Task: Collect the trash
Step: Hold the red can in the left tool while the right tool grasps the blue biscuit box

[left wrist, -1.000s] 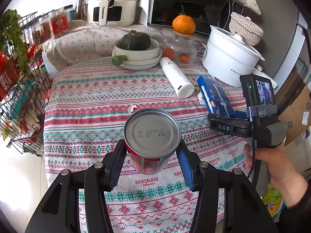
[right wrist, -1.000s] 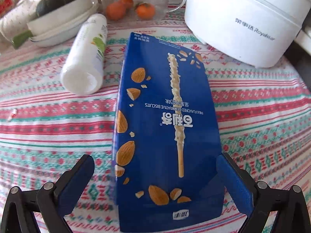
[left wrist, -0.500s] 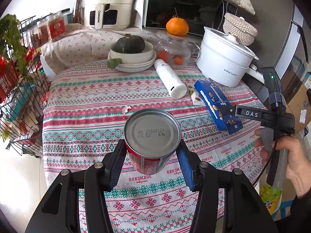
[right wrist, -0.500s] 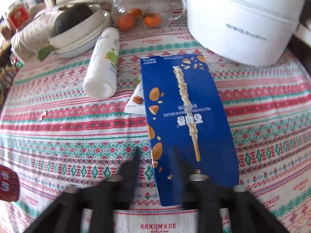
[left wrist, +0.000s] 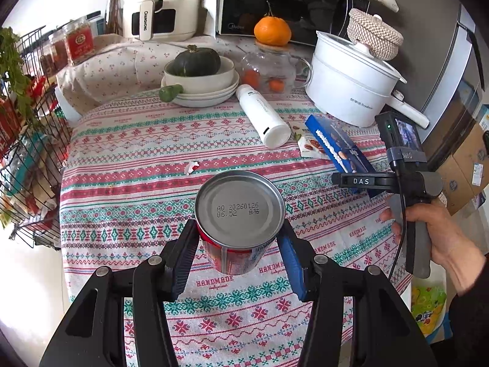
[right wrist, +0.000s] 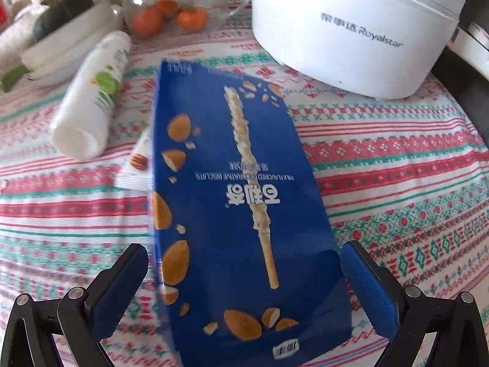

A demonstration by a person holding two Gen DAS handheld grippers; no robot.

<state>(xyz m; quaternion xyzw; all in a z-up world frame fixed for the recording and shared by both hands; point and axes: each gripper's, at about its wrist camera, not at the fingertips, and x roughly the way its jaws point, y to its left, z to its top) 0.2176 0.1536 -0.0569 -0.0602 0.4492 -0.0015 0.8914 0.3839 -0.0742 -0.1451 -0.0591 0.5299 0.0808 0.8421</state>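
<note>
My left gripper (left wrist: 238, 253) is shut on a red drink can (left wrist: 240, 214), held bottom-up above the patterned tablecloth (left wrist: 137, 183). A blue biscuit box (right wrist: 241, 208) lies flat on the cloth; it also shows in the left wrist view (left wrist: 336, 150). My right gripper (right wrist: 244, 278) is open, its fingers on either side of the box's near end, with gaps on both sides. A white bottle (right wrist: 91, 98) lies on its side left of the box, and a small snack wrapper (right wrist: 137, 165) lies between them.
A white electric pot (right wrist: 351, 24) stands behind the box. A glass jug with oranges (left wrist: 269, 70), stacked bowls holding a squash (left wrist: 198, 73), a small paper scrap (left wrist: 192, 166) and a wire rack (left wrist: 27, 140) at the left are around the table.
My right gripper pulled back and shut half a second ago; now it is open again and forward around the box's near end. The left gripper still holds the can.
</note>
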